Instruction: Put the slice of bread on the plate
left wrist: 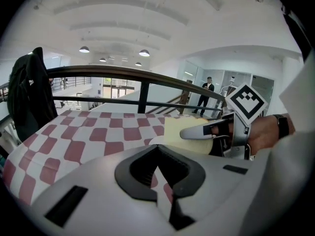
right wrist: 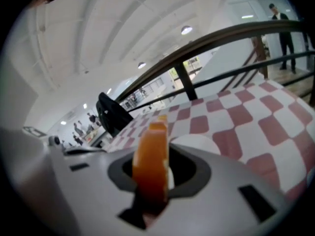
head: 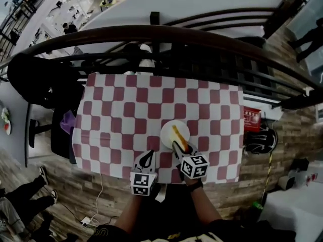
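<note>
At the left, the left gripper [head: 148, 158] rests idle on the checked tablecloth [head: 121, 110], its 2 jaws closed on nothing. Right of it, the slice of bread [head: 177, 133] stands on edge over the plate [head: 166, 135], clamped in the right gripper [head: 178, 146]. This looks like the placing step. Next it should be tipped flat, lowered and released.

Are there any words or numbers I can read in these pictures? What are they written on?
Nothing here can be read as a word or number.
Red thing beside the table: white print, too small to read.
Marker cubes: only black-and-white square patterns, no words.
</note>
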Demonstrator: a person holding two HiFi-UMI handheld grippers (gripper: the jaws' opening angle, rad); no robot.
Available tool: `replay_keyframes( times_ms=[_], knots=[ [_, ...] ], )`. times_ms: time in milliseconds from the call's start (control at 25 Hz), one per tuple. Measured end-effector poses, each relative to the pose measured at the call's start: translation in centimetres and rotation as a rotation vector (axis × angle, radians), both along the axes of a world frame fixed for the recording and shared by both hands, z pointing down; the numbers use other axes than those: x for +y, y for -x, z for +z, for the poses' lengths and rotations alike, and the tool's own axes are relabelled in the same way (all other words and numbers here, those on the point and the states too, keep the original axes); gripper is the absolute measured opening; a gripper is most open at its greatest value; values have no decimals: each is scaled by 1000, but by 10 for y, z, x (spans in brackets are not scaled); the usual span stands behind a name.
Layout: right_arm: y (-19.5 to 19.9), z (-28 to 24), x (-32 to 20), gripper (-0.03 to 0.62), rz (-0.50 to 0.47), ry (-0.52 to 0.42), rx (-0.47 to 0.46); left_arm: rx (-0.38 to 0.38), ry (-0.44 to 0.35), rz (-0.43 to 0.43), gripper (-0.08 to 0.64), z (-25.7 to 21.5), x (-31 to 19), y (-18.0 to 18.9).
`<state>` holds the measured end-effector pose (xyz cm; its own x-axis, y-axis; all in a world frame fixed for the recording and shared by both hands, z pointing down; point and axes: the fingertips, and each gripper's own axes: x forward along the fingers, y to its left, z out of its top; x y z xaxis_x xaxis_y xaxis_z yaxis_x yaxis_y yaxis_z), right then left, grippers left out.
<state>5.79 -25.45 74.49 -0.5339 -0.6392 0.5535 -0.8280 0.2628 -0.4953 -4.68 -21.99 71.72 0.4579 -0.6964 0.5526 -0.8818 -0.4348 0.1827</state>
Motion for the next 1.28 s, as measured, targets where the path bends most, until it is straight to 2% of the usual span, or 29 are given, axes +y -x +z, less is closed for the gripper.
replay_keyframes(
  times_ms=[200, 320, 400, 480, 520, 600, 720, 760, 960, 1120, 1280],
  knots=[
    [22, 18, -16, 106, -41, 68, -154, -15, 19, -66, 18, 9, 0, 9],
    [28, 29, -21, 106, -53, 103, -203, -27, 19, -85, 18, 10, 3, 7],
    [26, 37, -23, 106, -53, 123, -192, -27, 23, -93, 18, 10, 7, 4],
    [19, 47, -27, 114, -42, 134, -112, -37, 26, -94, 18, 12, 10, 3],
    [14, 52, -28, 149, -40, 141, -56, -45, 29, -93, 18, 13, 11, 3],
    [5, 60, -31, 266, -48, 154, 59, -57, 33, -93, 18, 15, 13, 5],
    [-5, 65, -35, 385, -69, 146, 205, -61, 39, -100, 19, 15, 14, 8],
    [-7, 65, -36, 402, -80, 138, 246, -61, 39, -100, 18, 13, 14, 8],
    [-27, 59, -26, 428, -87, 149, 379, -13, 49, -99, 18, -1, 8, 5],
    [-39, 60, -12, 434, -85, 205, 399, 14, 10, -67, 18, -20, 0, -2],
    [-39, 84, 4, 434, -181, 260, 447, 32, -17, -35, 18, -28, 2, -4]
  ],
)
